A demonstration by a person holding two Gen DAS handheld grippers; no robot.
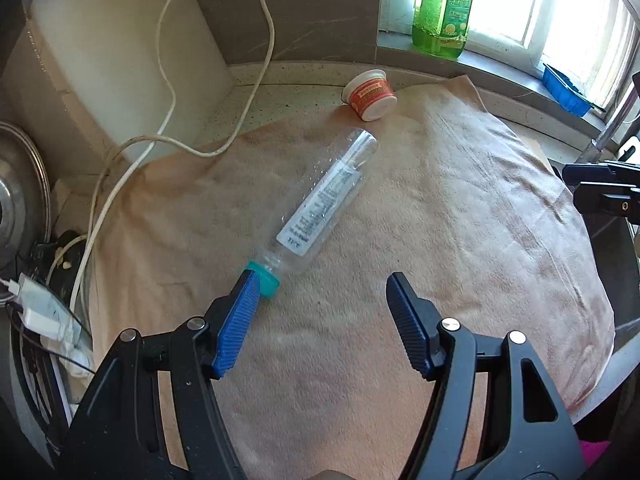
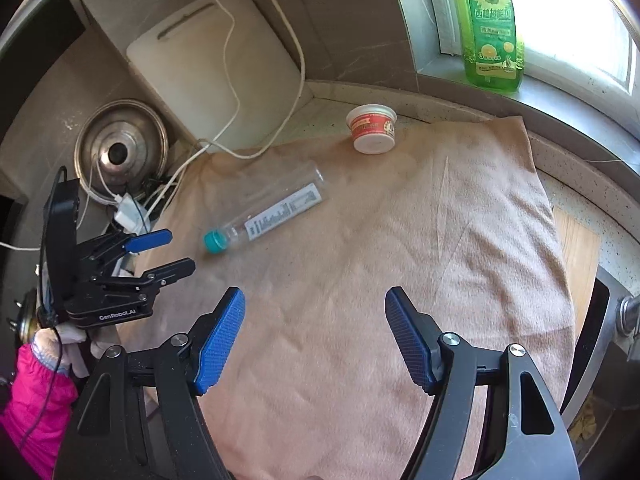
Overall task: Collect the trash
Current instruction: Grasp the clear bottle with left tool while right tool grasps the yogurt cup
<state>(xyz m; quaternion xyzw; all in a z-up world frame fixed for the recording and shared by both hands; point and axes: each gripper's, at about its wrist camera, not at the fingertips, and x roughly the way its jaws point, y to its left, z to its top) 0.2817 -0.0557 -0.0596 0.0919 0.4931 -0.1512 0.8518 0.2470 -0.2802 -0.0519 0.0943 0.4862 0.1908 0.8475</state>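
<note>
An empty clear plastic bottle point(image 1: 324, 204) with a teal cap point(image 1: 264, 278) lies on its side on a beige towel point(image 1: 440, 220). A small red and white cup point(image 1: 370, 94) lies tipped at the towel's far edge. My left gripper point(image 1: 320, 284) is open, its left finger just in front of the cap. In the right wrist view the bottle point(image 2: 272, 210) and cup point(image 2: 372, 128) lie farther off. My right gripper point(image 2: 314, 298) is open and empty above the towel point(image 2: 400, 260). The left gripper point(image 2: 176, 252) shows at the left, open, near the cap.
A white cutting board point(image 1: 120, 40) leans in the back corner with white cables point(image 1: 160, 136) draped over it. A metal lid point(image 2: 120, 148) and chargers point(image 2: 130, 210) lie at the left. A green dish soap bottle point(image 2: 492, 28) stands on the windowsill. A sink edge point(image 2: 600, 320) lies right.
</note>
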